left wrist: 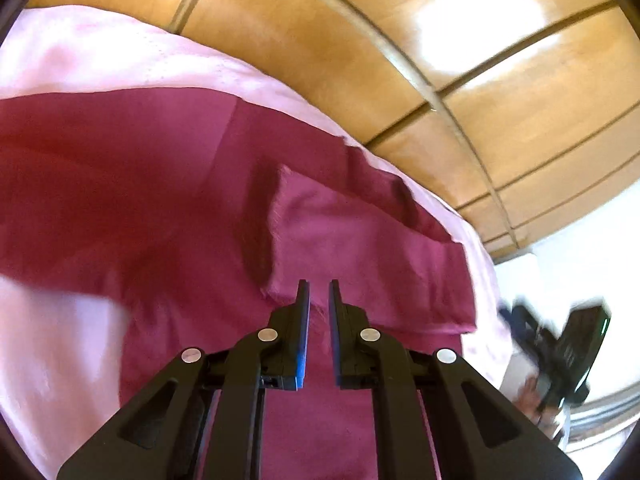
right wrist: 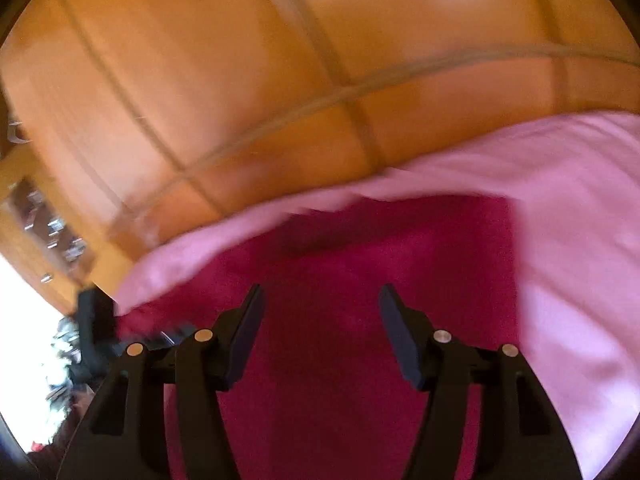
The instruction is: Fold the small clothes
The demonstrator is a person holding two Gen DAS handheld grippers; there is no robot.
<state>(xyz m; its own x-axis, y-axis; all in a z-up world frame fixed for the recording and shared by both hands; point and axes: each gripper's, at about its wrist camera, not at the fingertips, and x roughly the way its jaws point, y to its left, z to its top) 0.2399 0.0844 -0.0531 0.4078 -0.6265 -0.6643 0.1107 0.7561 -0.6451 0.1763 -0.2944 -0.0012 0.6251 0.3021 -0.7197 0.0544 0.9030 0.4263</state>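
- Maroon cloth garment (left wrist: 168,184) lies spread over a pale pink sheet (left wrist: 100,56), which covers the surface in front of a glossy orange-brown wooden cabinet front (left wrist: 480,92).
- Left wrist view: one folded flap of the maroon garment (left wrist: 352,240) is doubled over the rest, lighter in tone, its edge running down toward the left gripper (left wrist: 319,292).
- Left gripper: jaws nearly together, only a narrow gap between the blue-padded fingers (left wrist: 304,344); the flap's lower edge sits right at the tips, but cannot tell whether fabric is actually pinched.
- Pink sheet shows on both sides of the garment in the left view: a broad patch at lower left, a thin strip along the right edge.
- Right gripper (right wrist: 320,300): jaws spread wide, nothing between them, hovering above the maroon garment (right wrist: 340,280).
- Right wrist view is motion-blurred; the garment fills the lower centre, with the pink sheet (right wrist: 560,220) to its right and along its far edge.
- Wooden cabinet front (right wrist: 240,80) fills the top of the right view, panel seams visible.
- Black device (left wrist: 568,352) shows at the right edge of the left view, blurred; looks like the other gripper, not certain.
- Bright white area at the far left of the right view, detail washed out.
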